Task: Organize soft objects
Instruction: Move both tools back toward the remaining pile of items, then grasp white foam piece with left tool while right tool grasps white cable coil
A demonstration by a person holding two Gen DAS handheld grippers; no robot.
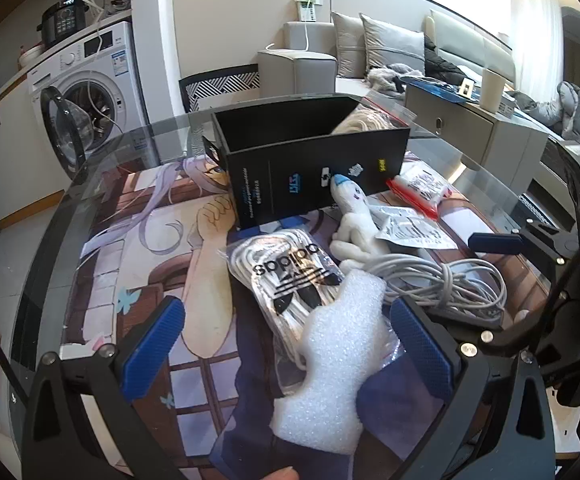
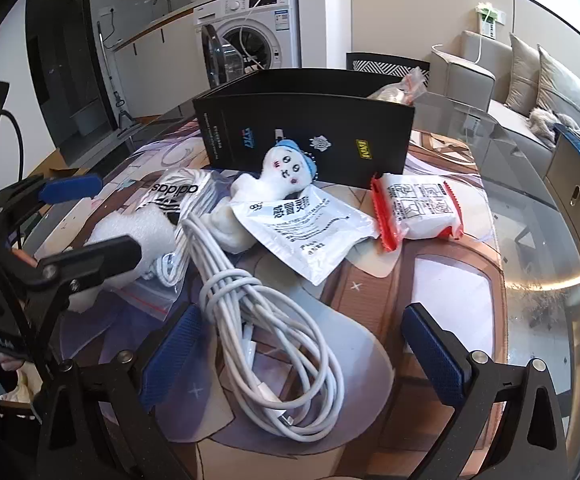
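Note:
My left gripper (image 1: pixel 287 348) is open, with a white foam piece (image 1: pixel 330 368) lying between its blue pads, not clamped. The foam rests on an adidas bag of white laces (image 1: pixel 285 280). Behind them lie a white plush doll with a blue cap (image 1: pixel 350 220) and a coiled white cable (image 1: pixel 442 284). My right gripper (image 2: pixel 304 360) is open above the cable (image 2: pixel 257 320), which runs between its pads. In the right wrist view, the doll (image 2: pixel 285 172), a white sachet (image 2: pixel 306 228) and a red-edged packet (image 2: pixel 418 208) lie in front of an open black box (image 2: pixel 310 132).
A zip bag of cream material (image 1: pixel 370 120) sticks out of the black box (image 1: pixel 310 160). Everything sits on a glass table (image 2: pixel 550 260) over a printed mat. A washing machine (image 1: pixel 89 92) with its door open, a chair and a sofa stand beyond. A fingertip (image 1: pixel 281 474) shows at the bottom edge.

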